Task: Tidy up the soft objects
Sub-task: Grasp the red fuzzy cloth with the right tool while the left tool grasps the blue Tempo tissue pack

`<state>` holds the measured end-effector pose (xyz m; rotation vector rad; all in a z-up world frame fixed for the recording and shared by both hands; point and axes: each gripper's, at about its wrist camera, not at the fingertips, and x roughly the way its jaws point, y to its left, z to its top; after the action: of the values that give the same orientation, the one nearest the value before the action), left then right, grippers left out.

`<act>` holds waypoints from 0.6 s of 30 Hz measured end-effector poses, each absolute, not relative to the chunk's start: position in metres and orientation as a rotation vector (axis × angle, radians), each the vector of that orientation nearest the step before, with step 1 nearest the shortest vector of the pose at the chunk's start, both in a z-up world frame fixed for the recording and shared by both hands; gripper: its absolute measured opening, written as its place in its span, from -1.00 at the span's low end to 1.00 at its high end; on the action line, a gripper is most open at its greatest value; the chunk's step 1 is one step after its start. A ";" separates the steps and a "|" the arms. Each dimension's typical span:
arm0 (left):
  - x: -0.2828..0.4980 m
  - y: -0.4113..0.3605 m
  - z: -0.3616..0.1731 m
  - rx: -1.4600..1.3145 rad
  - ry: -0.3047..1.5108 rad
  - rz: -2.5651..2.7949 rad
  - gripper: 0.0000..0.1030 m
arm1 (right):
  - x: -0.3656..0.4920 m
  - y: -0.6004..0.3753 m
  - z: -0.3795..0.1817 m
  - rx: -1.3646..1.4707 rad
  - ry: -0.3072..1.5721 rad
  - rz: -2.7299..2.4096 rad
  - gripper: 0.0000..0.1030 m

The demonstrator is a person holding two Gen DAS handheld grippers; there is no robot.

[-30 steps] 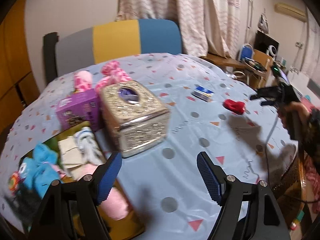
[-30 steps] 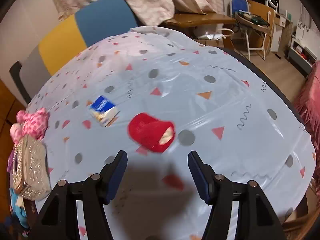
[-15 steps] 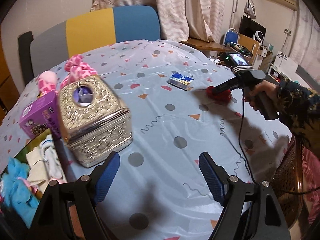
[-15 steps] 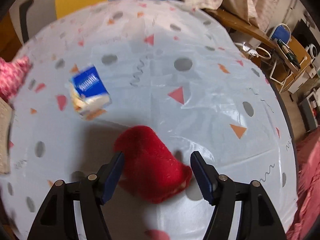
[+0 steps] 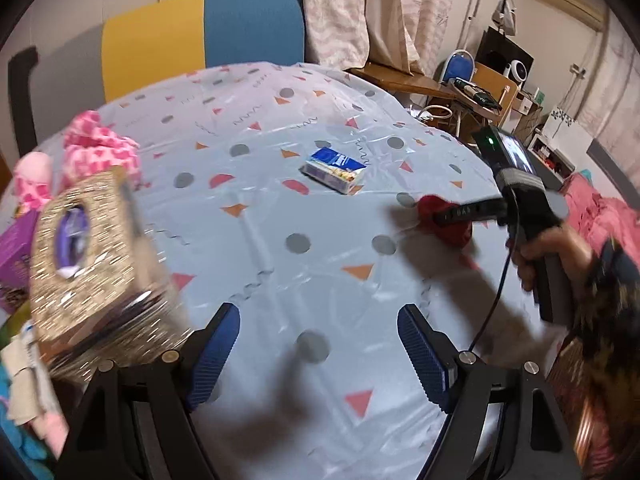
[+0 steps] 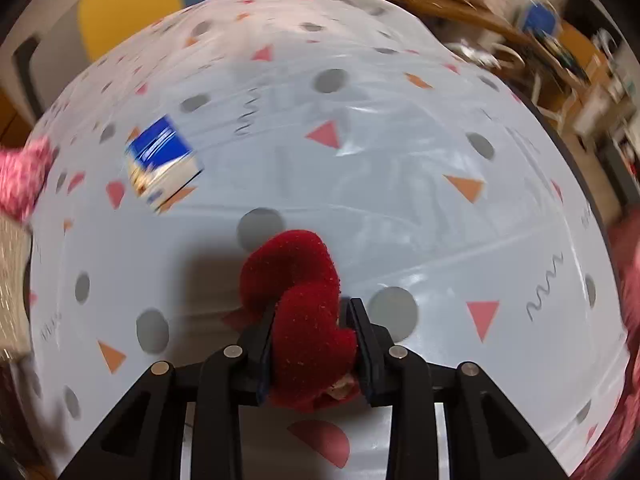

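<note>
My right gripper (image 6: 314,340) is shut on a red plush toy (image 6: 300,304), squeezed between its fingers just above the tablecloth. In the left wrist view the same toy (image 5: 454,232) shows at the right, behind the right gripper (image 5: 436,214) held by a hand. My left gripper (image 5: 320,348) is open and empty over the near part of the table. A pink spotted plush (image 5: 100,148) lies at the far left. Blue and pink soft things (image 5: 24,436) show at the bottom left corner.
A glittery gold tissue box (image 5: 92,264) stands left of my left gripper, a purple box (image 5: 12,248) behind it. A small blue carton (image 5: 334,170) lies mid-table; it also shows in the right wrist view (image 6: 162,164). A yellow and blue chair (image 5: 204,40) stands behind the table.
My right gripper closed on the red plush toy, which sat between its open fingers before. My left gripper swung right, away from the tray of soft things.
</note>
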<state>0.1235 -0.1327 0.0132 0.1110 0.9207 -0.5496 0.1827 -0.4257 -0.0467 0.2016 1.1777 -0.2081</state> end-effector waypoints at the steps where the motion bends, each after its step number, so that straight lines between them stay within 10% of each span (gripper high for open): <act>1: 0.132 -0.140 0.012 0.102 0.928 -0.546 0.59 | 0.183 -0.429 -0.048 0.210 1.184 -0.217 -0.36; 18: 0.284 -0.240 -0.026 -0.061 1.093 -0.412 0.63 | 0.193 -0.429 -0.048 0.186 1.235 -0.211 -0.30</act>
<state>0.2839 -0.2399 -0.0263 -0.0613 1.0930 -0.4120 0.1931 -0.4287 -0.0483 0.1861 1.2350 -0.2107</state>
